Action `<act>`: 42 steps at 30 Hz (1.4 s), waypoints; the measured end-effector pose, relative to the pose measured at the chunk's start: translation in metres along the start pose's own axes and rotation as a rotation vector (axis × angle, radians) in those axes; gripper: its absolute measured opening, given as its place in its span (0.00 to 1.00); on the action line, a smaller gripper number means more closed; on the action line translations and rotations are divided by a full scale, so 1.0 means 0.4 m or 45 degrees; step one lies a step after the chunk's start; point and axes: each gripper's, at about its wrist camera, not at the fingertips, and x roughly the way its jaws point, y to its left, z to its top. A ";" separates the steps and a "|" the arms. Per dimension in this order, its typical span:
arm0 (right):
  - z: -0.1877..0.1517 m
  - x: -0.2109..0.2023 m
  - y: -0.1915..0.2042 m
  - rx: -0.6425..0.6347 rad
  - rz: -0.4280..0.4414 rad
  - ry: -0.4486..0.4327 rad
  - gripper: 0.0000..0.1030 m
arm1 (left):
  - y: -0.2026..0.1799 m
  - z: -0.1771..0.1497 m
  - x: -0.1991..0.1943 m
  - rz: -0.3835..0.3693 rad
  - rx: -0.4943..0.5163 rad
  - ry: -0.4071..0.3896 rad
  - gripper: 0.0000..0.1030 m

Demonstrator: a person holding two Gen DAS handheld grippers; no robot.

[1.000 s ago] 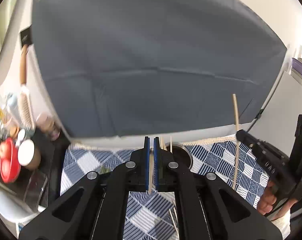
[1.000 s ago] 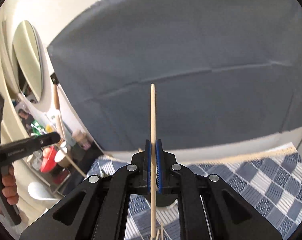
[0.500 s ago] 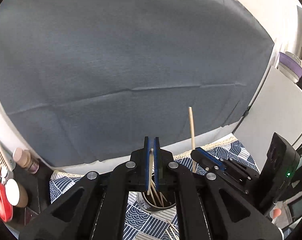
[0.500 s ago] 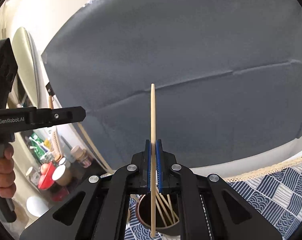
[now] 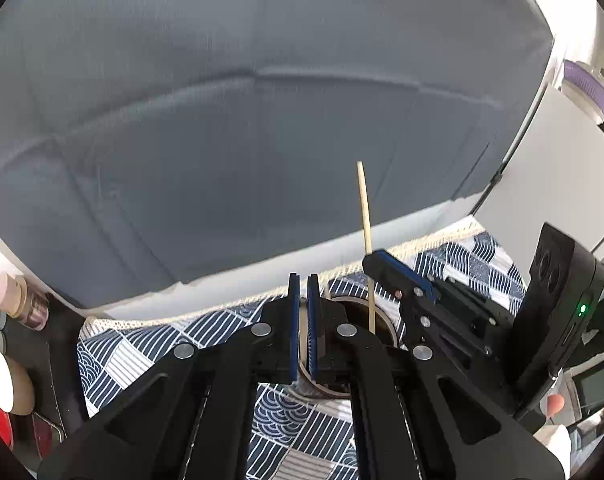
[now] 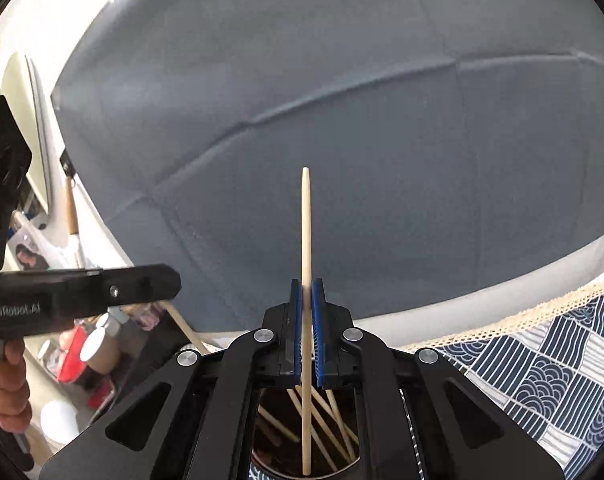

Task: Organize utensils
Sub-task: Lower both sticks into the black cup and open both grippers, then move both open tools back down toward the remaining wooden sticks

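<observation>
My right gripper (image 6: pixel 307 288) is shut on a wooden chopstick (image 6: pixel 305 240) held upright, its lower end inside a dark round holder cup (image 6: pixel 341 474) with several chopsticks in it. In the left wrist view the right gripper (image 5: pixel 375 258) and its chopstick (image 5: pixel 363 208) stand over the same cup (image 5: pixel 381 316). My left gripper (image 5: pixel 303 280) is shut on another wooden chopstick (image 5: pixel 303 320), seen edge-on between the blue pads, just left of the cup. In the right wrist view the left gripper (image 6: pixel 170 286) is at the left, its chopstick (image 6: pixel 186 328) slanting down toward the cup.
A blue-and-white patterned cloth (image 5: pixel 142 352) with a lace edge covers the table. A large grey backdrop (image 5: pixel 262 120) fills the back. Jars, a red item and white lids (image 5: pixel 2 376) sit on a dark shelf at the left. A white box (image 5: pixel 561 176) stands right.
Both grippers have come down and together over the cup. The right chopstick's lower end is now lower in the cup, and the left gripper sits closer beside it.
</observation>
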 end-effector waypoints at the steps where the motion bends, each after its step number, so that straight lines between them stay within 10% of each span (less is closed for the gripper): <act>1: -0.007 0.005 0.001 -0.001 -0.005 -0.001 0.05 | 0.003 -0.009 0.006 0.006 0.004 0.011 0.04; 13: -0.076 0.005 -0.038 0.005 -0.048 0.087 0.08 | 0.031 -0.065 0.039 -0.012 -0.011 0.072 0.05; 21: -0.045 -0.052 -0.047 -0.098 -0.109 0.151 0.10 | 0.053 -0.082 0.011 0.003 -0.117 0.055 0.38; 29: -0.023 -0.126 -0.048 -0.188 -0.117 0.228 0.57 | 0.087 -0.117 -0.048 0.010 -0.260 0.006 0.71; 42: -0.079 -0.196 -0.062 -0.161 -0.068 0.413 0.83 | 0.122 -0.272 -0.132 0.043 -0.468 -0.034 0.90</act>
